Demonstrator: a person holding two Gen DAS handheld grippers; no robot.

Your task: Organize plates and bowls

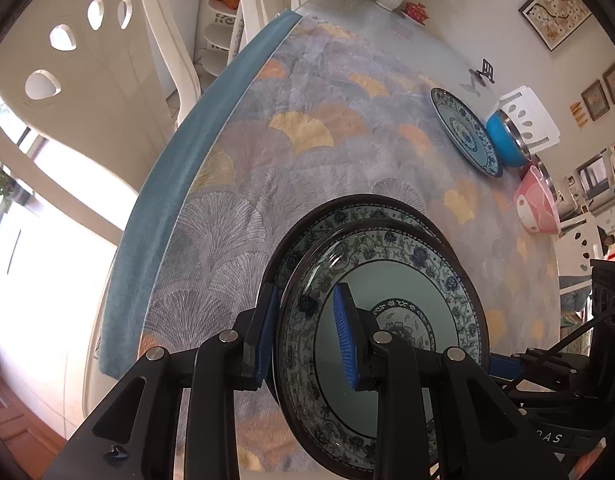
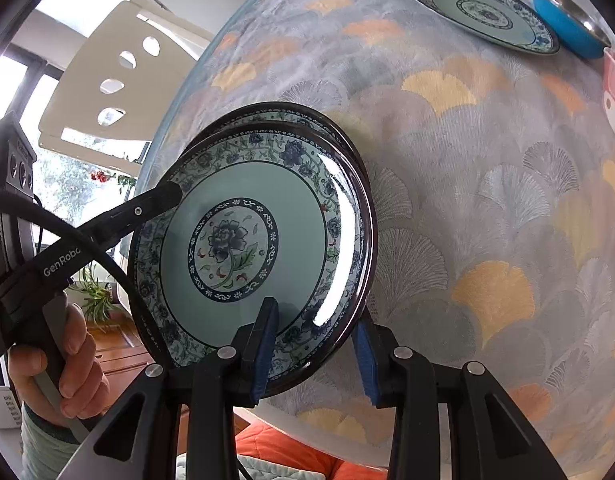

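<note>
Upper plate [image 1: 391,320] [image 2: 247,240] is sitting on, or just above, a lower plate [image 1: 347,210] [image 2: 291,114] of the same blue floral pattern; only the far rim of the lower one is showing, and contact between the two cannot be told.

Left gripper [image 1: 307,340] is clamping the upper plate's rim: one blue pad is lying inside on the patterned border, the other outside under the edge, jaws nearly closed with only the rim between them. In the right wrist view, this gripper's black finger is reaching onto the plate's left edge.

Right gripper [image 2: 313,350] is pinching the opposite rim the same way, one pad over the inner border, one outside, jaws narrow.

Both tools are pointing steeply down at the tablecloth [image 1: 267,160] [image 2: 487,200]. A hand [image 2: 59,360] is wrapping around the left tool's handle, fingers curled, at the table's edge.

A third plate [image 1: 465,132] [image 2: 483,14] is lying flat, well apart at the far side, touching or just beside a blue bowl [image 1: 505,140] [image 2: 567,24]. A pink bowl [image 1: 537,204] is standing near the blue one.
</note>
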